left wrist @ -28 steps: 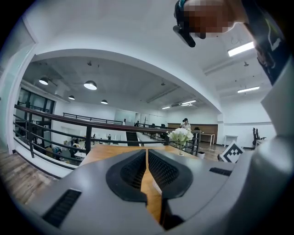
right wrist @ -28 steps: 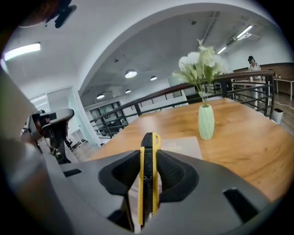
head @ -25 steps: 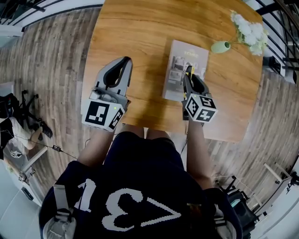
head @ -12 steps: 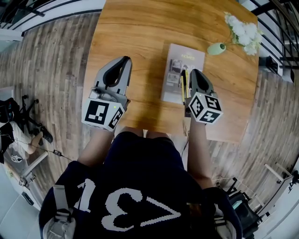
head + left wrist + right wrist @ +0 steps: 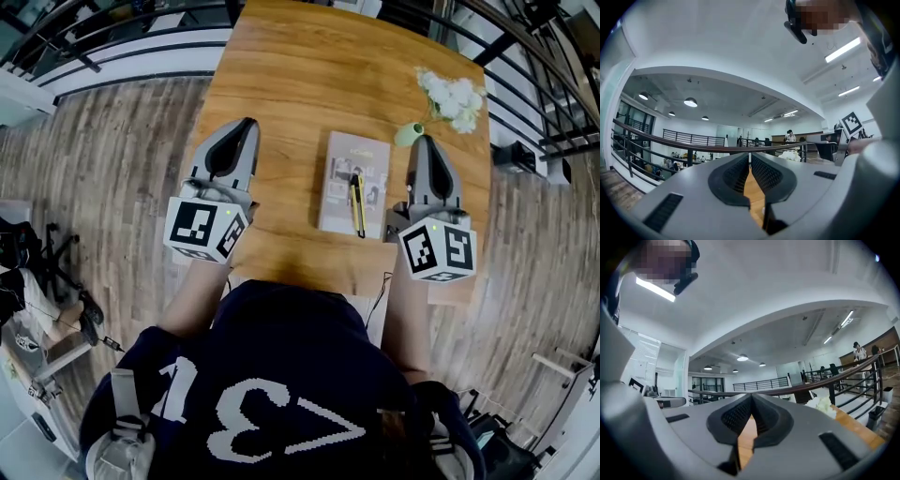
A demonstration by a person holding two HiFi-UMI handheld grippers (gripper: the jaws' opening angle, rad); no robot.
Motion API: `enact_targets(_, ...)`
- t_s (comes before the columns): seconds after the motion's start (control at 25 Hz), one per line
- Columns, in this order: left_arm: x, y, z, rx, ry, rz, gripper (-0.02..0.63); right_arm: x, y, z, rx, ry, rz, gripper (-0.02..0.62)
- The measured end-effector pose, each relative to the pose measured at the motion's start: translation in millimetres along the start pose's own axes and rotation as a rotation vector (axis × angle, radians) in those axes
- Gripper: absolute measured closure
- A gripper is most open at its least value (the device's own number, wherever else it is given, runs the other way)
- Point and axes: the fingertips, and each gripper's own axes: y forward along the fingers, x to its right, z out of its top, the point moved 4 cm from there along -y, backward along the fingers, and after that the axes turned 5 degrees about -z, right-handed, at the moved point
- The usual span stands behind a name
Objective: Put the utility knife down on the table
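Knife (image 5: pixel 357 204) flat on booklet (image 5: pixel 337 173): likely light, rigid, slick; grip mid-handle. Left gripper (image 5: pixel 247 123), right gripper (image 5: pixel 427 141) flanking booklet, jaws closed, empty.

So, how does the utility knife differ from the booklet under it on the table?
The utility knife is slim, yellow and black; the booklet is a broad grey rectangle. The utility knife is much smaller, covering only a strip of the booklet's nearer half. The utility knife rests on the booklet, while the booklet lies directly on the table. Both lie flat, lengthwise away from the person.
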Motion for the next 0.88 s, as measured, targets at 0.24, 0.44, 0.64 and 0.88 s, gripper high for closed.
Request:
enact_targets(0.24,-2.3,-0.9,23.4,0.047,0.037,-0.004,0.578,-13.0,-6.9,36.3,0.104,-0.035,0.030,0.571)
enact_targets(0.44,-0.4,0.6,28.9,0.051,0.044,-0.014,0.578,-15.6,-9.2,47.2,0.133,-0.040,0.035,0.571)
enact_targets(0.64,-0.4,1.5,27.9,0.049,0.046,-0.017,0.578,-15.8,-11.4,50.6,0.141,-0.048,0.027,0.571)
enact_targets(0.88,2.4,-4.1,24.8,0.045,0.044,-0.016,0.578,-22.3,-18.0,52.5,0.155,-0.042,0.045,0.571)
